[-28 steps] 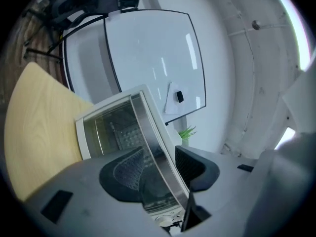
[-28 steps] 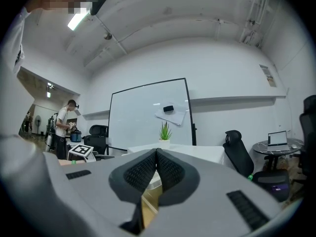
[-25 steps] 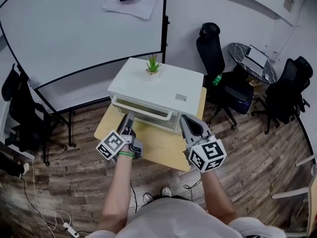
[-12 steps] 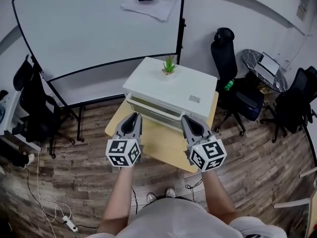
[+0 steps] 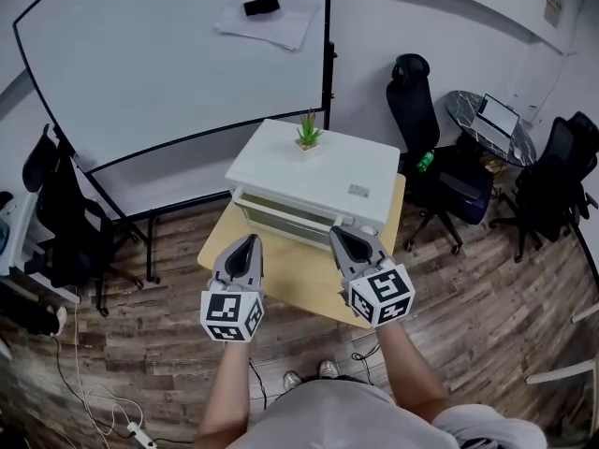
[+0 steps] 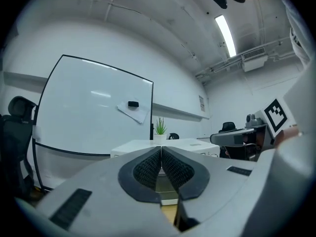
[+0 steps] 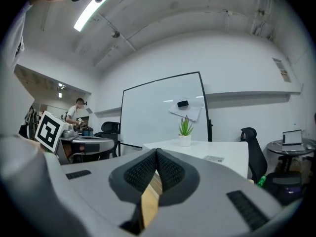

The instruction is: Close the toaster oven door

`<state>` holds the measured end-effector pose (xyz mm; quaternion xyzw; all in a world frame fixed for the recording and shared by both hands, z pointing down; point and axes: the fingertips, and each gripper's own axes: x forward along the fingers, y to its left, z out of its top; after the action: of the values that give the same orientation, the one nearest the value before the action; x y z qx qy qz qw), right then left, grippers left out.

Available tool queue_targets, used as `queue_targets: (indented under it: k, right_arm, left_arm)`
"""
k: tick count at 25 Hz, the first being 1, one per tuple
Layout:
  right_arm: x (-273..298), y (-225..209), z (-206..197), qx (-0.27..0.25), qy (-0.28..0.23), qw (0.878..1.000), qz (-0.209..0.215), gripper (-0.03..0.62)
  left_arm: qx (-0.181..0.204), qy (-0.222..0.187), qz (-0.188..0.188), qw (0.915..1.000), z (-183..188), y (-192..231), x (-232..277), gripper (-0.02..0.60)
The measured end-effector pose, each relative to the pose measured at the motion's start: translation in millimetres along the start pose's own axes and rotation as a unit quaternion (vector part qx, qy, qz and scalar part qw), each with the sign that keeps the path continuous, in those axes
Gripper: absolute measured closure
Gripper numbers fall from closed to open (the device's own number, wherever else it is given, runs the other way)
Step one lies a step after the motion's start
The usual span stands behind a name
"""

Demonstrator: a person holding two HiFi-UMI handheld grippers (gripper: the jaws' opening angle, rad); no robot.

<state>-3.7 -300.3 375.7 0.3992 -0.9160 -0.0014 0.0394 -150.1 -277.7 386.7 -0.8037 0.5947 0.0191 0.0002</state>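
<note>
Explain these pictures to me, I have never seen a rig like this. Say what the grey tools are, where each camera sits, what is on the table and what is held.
No robot here: a person wears a head camera and holds a two-jaw gripper in each hand. The wide picture looks down from the head and shows the left gripper and the right gripper. The other two pictures look along each gripper's own jaws. On the wooden table stands a white toaster oven with a potted plant on top; its door looks shut. Both grippers are shut and empty; the left one's jaws have just been closing, with nothing between them.
</note>
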Motion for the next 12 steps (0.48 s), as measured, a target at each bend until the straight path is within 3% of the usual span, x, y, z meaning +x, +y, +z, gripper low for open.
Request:
queue_targets:
  k: [5, 12]
  right_arm:
    - [-3, 5, 1, -0.004, 0.0, 1.0, 0.001, 0.594]
    - [-7, 10, 3, -0.001, -0.006, 1.0, 0.011, 0.594]
  left_arm:
    - [0.016, -0.009, -0.006, 0.9998, 9, -8, -9, 0.568]
    - [0.004, -0.007, -0.013, 0.9999, 10, -14, -13, 0.568]
